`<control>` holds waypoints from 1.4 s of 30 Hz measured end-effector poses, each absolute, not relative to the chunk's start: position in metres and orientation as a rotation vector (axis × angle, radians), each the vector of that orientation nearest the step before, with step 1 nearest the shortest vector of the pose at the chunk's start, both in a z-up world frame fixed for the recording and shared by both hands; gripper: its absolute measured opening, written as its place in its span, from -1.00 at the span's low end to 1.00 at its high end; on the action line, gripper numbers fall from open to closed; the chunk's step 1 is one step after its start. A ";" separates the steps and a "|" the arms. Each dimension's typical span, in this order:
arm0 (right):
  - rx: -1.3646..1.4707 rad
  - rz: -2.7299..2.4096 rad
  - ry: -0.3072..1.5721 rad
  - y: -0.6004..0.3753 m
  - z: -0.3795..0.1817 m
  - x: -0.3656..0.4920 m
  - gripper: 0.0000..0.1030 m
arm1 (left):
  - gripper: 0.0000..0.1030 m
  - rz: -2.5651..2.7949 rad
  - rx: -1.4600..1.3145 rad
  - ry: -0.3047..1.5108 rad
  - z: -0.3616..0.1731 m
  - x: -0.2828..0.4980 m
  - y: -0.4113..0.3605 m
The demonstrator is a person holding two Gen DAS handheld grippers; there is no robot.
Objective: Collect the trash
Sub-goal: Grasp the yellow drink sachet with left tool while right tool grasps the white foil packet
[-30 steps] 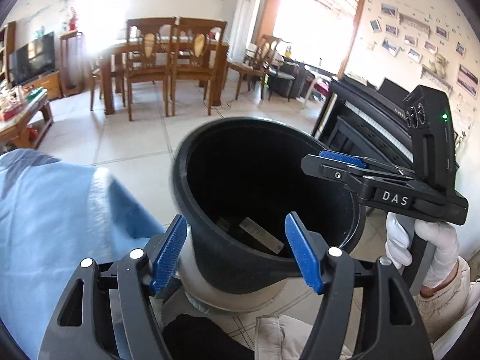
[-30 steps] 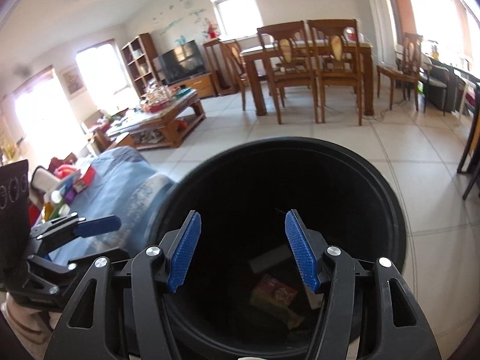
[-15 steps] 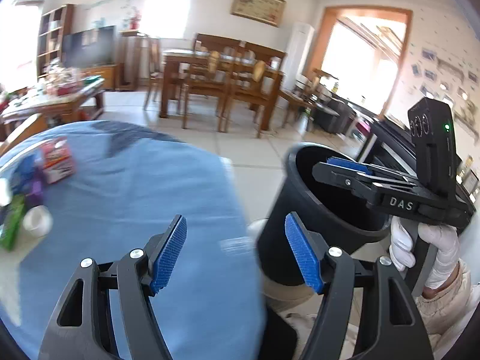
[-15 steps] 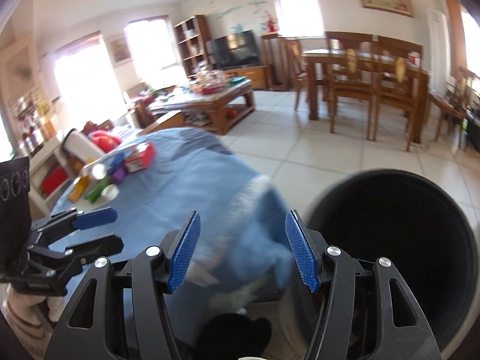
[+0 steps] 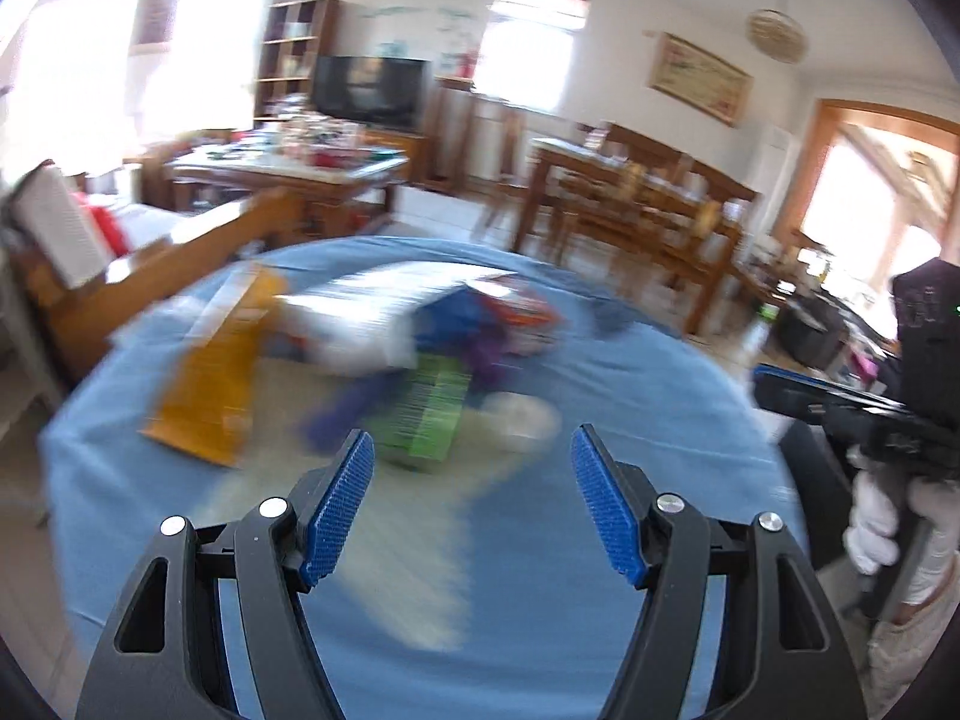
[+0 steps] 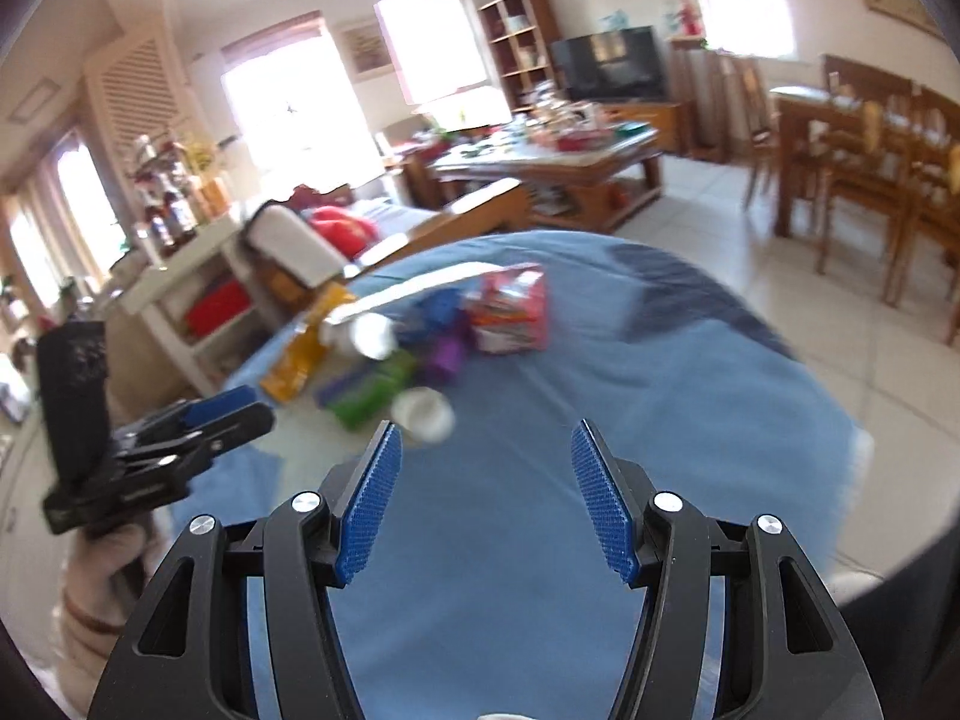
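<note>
A pile of trash lies on the round table with a blue cloth (image 6: 540, 450), motion-blurred in both views. It holds an orange packet (image 5: 201, 402), a green box (image 5: 432, 414), a white cup (image 6: 423, 411), a purple item (image 6: 447, 354) and a red carton (image 6: 510, 312). My left gripper (image 5: 471, 504) stands open above the cloth just short of the green box, with nothing between its blue pads. My right gripper (image 6: 483, 504) is open too and empty, near the white cup. Each gripper shows in the other's view: left gripper (image 6: 240, 411), right gripper (image 5: 774, 387), held by a gloved hand (image 5: 876, 516).
A cluttered wooden coffee table (image 6: 576, 168) and a TV (image 6: 612, 63) stand beyond the round table. A dining table with chairs (image 6: 870, 144) is at the right over tiled floor. A white shelf unit (image 6: 174, 288) and a wooden bench (image 5: 180, 258) flank the left side.
Both grippers have swung left, away from the black bin, which has left both views. The blue-clothed table with the trash pile now lies ahead. Their jaws have kept the same width.
</note>
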State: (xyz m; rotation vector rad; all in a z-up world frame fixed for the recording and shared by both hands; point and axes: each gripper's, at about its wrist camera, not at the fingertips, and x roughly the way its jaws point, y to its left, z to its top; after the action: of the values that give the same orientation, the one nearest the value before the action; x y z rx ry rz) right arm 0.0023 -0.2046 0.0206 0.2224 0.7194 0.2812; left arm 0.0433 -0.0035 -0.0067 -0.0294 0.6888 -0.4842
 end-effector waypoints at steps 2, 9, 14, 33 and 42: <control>0.227 0.315 0.722 -0.184 0.024 0.027 0.15 | 0.33 -0.428 -0.016 0.710 -0.010 0.064 0.015; 0.445 0.451 0.821 -0.150 0.011 0.109 0.15 | 0.33 -0.316 0.109 0.823 -0.030 0.134 0.055; 0.733 0.487 0.933 -0.155 -0.023 0.158 0.15 | 0.33 -0.317 0.199 0.868 -0.041 0.159 0.061; 0.890 0.509 0.928 -0.148 -0.047 0.209 -0.83 | -0.32 -0.361 0.170 0.906 -0.048 0.185 0.058; 0.829 0.532 0.818 -0.157 -0.012 0.176 -0.87 | -0.40 -0.383 0.099 0.836 -0.031 0.153 0.063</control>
State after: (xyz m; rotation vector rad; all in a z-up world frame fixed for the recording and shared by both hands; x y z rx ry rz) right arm 0.1762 -0.1568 -0.0123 0.8286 0.8177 0.5321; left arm 0.1530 0.0629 -0.0308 0.0986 0.8362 -0.3830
